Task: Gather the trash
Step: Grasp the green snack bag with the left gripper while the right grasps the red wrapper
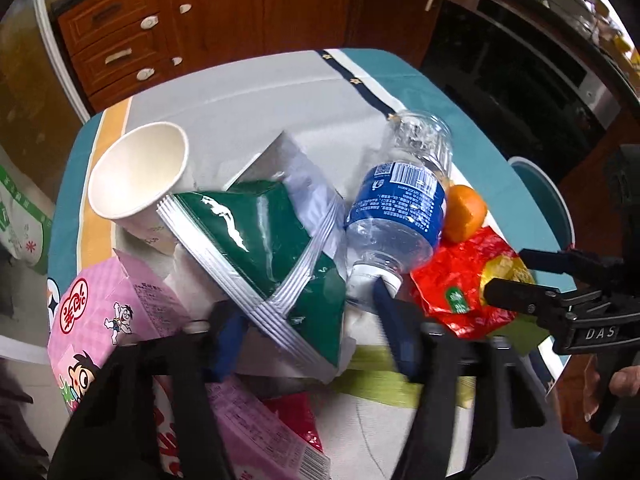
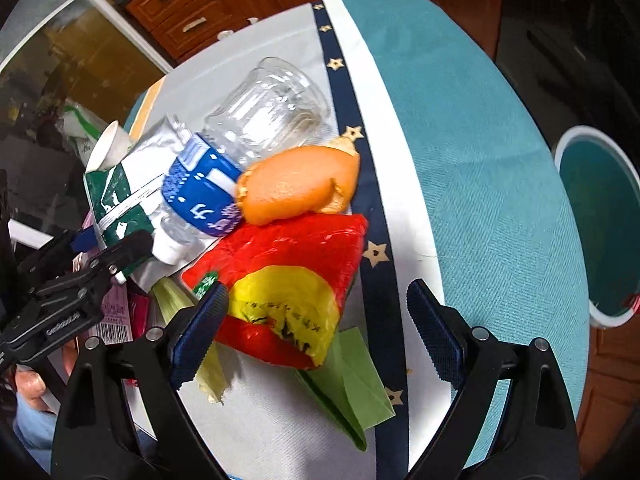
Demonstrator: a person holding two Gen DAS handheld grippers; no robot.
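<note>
counter [image 2: 472,128] under a teal cloth with a navy starred stripe, trash heaped on the grey middle part; teal bin [image 2: 596,232] with white rim stands off its right edge

green-and-silver snack bag [image 1: 256,240] is the biggest piece, lying mid-pile, pink carton [image 1: 116,312] just beside it on the left, white paper cup [image 1: 140,176] tipped on its side behind

clear bottle [image 1: 400,200] with blue label lies on its side, white cap end touching the green bag

red-and-yellow wrapper [image 2: 292,280] next to the bottle, orange peel [image 2: 296,184] resting on its far edge, green paper [image 2: 352,380] poking out underneath

left claw [image 1: 308,320] partly closed, blue pads either side of the green bag's lower corner; can't tell if they press on it

right claw [image 2: 316,324] wide open, straddling the wrapper's near end, right pad clear of it, nothing gripped
</note>
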